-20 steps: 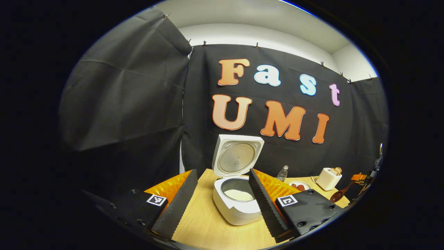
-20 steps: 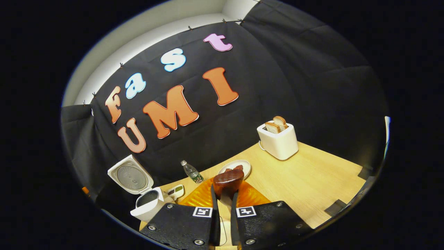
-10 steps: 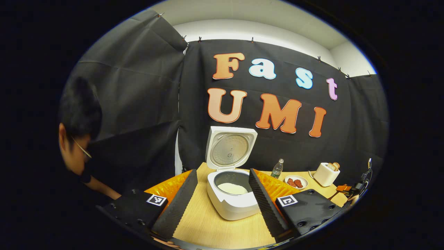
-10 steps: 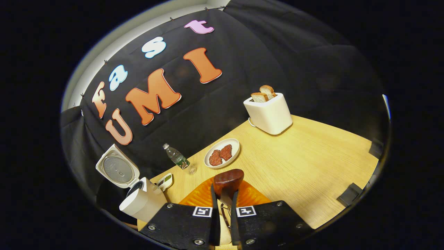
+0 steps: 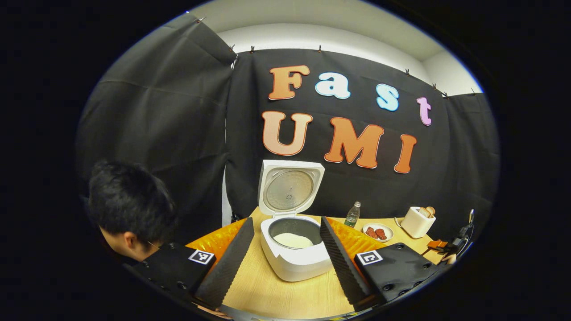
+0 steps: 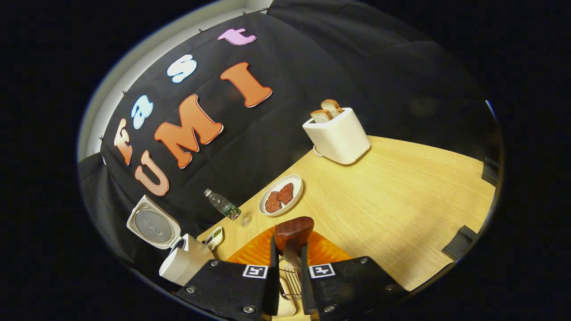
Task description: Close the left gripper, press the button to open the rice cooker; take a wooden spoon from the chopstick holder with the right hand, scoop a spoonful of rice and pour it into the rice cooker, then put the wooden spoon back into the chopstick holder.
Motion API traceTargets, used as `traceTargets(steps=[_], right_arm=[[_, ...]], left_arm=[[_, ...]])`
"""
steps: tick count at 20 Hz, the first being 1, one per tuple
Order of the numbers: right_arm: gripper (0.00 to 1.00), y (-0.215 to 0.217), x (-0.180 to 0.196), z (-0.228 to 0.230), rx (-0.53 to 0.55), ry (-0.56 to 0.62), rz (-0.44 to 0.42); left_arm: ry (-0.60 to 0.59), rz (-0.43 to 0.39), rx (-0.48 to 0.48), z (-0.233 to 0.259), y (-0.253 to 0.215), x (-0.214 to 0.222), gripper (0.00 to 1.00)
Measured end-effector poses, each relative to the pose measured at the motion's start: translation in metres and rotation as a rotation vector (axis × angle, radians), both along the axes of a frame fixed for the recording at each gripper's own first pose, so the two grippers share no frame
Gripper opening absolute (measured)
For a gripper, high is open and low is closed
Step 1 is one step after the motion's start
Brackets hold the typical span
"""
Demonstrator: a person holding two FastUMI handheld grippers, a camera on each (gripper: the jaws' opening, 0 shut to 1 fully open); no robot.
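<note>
In the left gripper view the white rice cooker (image 5: 295, 263) stands open on the wooden table, lid (image 5: 290, 189) upright and white rice (image 5: 293, 240) in the pot. My left gripper (image 5: 285, 263) is open, its fingers framing the cooker from nearer the table's front edge, apart from it. In the right gripper view my right gripper (image 6: 288, 244) is shut on the handle of the dark wooden spoon (image 6: 293, 231), whose bowl sticks out past the fingertips. A wire rack (image 6: 291, 281) shows below, between the fingers. The cooker (image 6: 185, 264) sits at the lower left.
A water bottle (image 6: 221, 205), a plate of red meat (image 6: 281, 200) and a white toaster with bread (image 6: 337, 136) line the back of the table. A small white dish (image 6: 215, 236) lies by the cooker. A person's head (image 5: 129, 205) leans in at the left.
The right gripper has tipped down with the spoon, and the wire rack has come into view beneath it. The person's head has moved lower and rightwards. The left gripper has barely shifted.
</note>
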State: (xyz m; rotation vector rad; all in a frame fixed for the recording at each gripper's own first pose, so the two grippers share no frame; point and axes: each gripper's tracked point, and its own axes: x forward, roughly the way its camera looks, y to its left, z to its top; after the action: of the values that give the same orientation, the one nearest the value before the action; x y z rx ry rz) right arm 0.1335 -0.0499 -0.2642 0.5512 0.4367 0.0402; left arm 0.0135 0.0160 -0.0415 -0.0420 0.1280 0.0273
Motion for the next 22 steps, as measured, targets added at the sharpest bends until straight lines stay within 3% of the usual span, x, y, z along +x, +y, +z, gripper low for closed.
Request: traceTargets(steps=[3, 6, 8, 9, 11, 16, 22], right_arm=[[0.26, -0.011, -0.006, 0.003, -0.054, 0.012, -0.02], [0.42, -0.023, -0.012, 0.017, -0.073, 0.002, -0.047], [0.64, -0.034, -0.016, 0.025, -0.107, -0.01, -0.074], [0.83, -0.039, -0.019, 0.029, -0.139, -0.013, -0.086], [0.95, -0.053, -0.022, 0.033, -0.225, 0.001, -0.105], [0.94, -0.061, -0.04, 0.072, -0.328, -0.032, -0.093], [0.95, -0.06, -0.04, 0.102, -0.301, -0.07, -0.099]], left_arm=[[-0.003, -0.009, -0.005, 0.003, -0.007, 0.005, 1.0], [-0.009, -0.023, -0.017, 0.008, -0.015, 0.015, 1.0], [-0.013, -0.025, -0.018, 0.011, -0.017, 0.023, 1.0], [-0.015, -0.026, -0.017, 0.013, -0.019, 0.029, 1.0], [-0.018, -0.018, -0.008, 0.019, -0.019, 0.043, 1.0], [-0.04, 0.021, -0.036, 0.055, -0.012, 0.099, 1.0], [-0.09, 0.049, -0.041, 0.119, -0.002, 0.185, 1.0]])
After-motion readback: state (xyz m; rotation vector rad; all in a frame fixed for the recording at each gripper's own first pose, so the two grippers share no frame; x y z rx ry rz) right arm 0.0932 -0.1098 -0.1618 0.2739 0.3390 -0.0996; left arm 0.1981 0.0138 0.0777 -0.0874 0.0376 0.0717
